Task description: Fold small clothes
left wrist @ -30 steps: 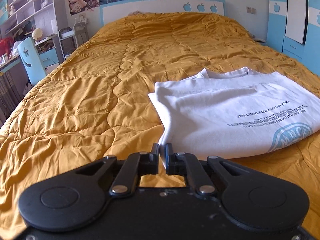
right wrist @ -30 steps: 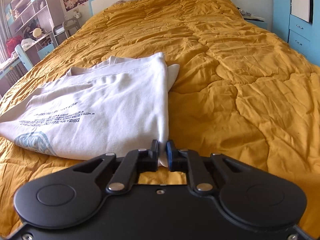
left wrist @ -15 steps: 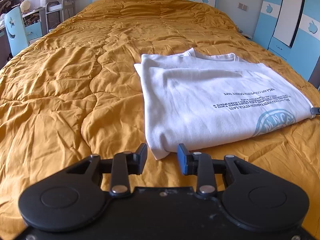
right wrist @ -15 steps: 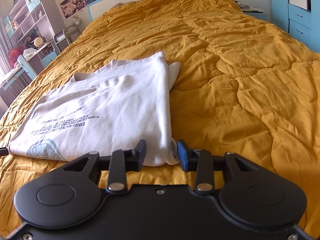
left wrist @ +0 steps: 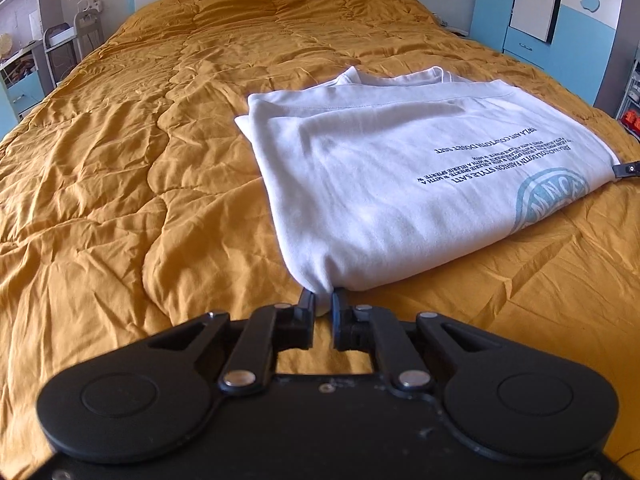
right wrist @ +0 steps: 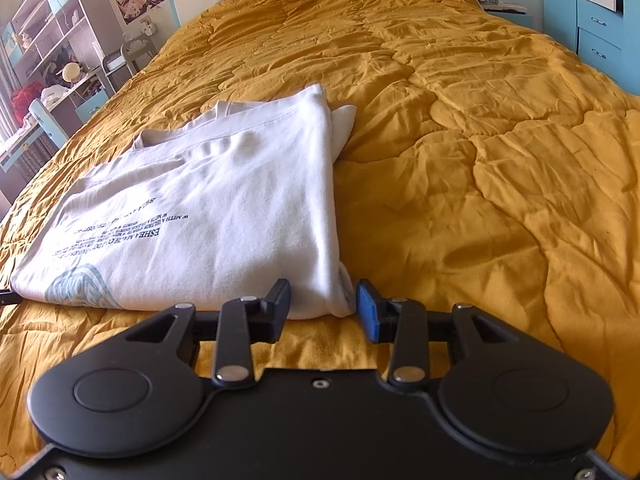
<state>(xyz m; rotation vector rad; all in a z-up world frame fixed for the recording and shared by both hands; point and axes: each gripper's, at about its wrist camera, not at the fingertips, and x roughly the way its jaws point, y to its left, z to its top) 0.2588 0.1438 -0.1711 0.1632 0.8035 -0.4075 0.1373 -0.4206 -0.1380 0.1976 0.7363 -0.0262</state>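
Both near corners of the shirt lined up for another fold.

Your left tool (left wrist: 323, 303) is closing on the near corner of the folded shirt (left wrist: 384, 184) on the bed (left wrist: 120, 184); your right tool (right wrist: 323, 300) stands half-wide around the other corner (not pinching yet). Close it, then lift both together.

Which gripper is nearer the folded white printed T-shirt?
Left. The left gripper is closing on the T-shirt corner; the right gripper straddles the opposite corner, pads apart.
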